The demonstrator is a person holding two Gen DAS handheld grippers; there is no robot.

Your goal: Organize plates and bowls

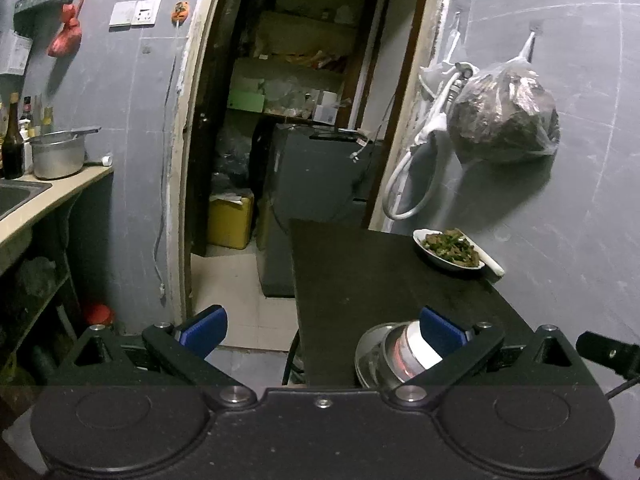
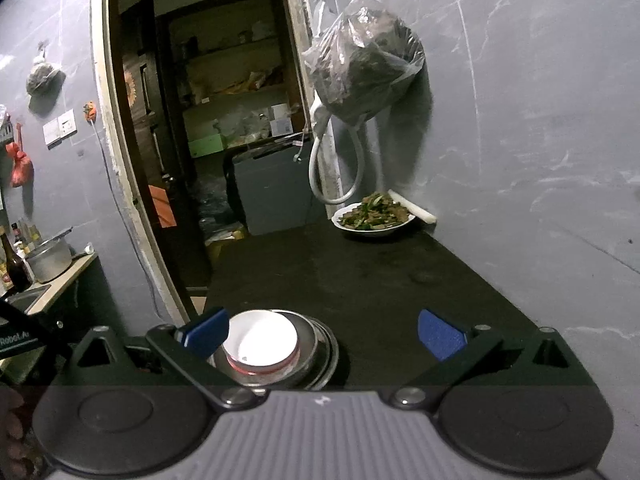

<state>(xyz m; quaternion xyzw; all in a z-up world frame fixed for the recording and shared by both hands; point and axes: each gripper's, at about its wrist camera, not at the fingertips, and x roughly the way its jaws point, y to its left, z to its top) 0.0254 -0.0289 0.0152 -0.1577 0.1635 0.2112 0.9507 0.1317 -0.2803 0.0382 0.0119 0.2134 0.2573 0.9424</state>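
Observation:
A white bowl with a red band (image 2: 260,342) sits nested in steel bowls (image 2: 320,354) at the near left of a black table (image 2: 360,280). The same stack (image 1: 394,354) shows in the left wrist view, partly behind a blue pad. A white plate of green stir-fry (image 2: 374,218) rests at the table's far end by the wall, and it appears as the food plate (image 1: 448,250) in the left view too. My left gripper (image 1: 322,330) is open, hanging off the table's near left edge. My right gripper (image 2: 324,332) is open just behind the stack, holding nothing.
A counter (image 1: 52,196) with a steel pot (image 1: 58,154), bottles and a sink stands at left. An open doorway (image 1: 288,120) leads to a storeroom with shelves. A plastic bag (image 2: 360,68) and a white hose (image 2: 336,160) hang on the wall above the table's far end.

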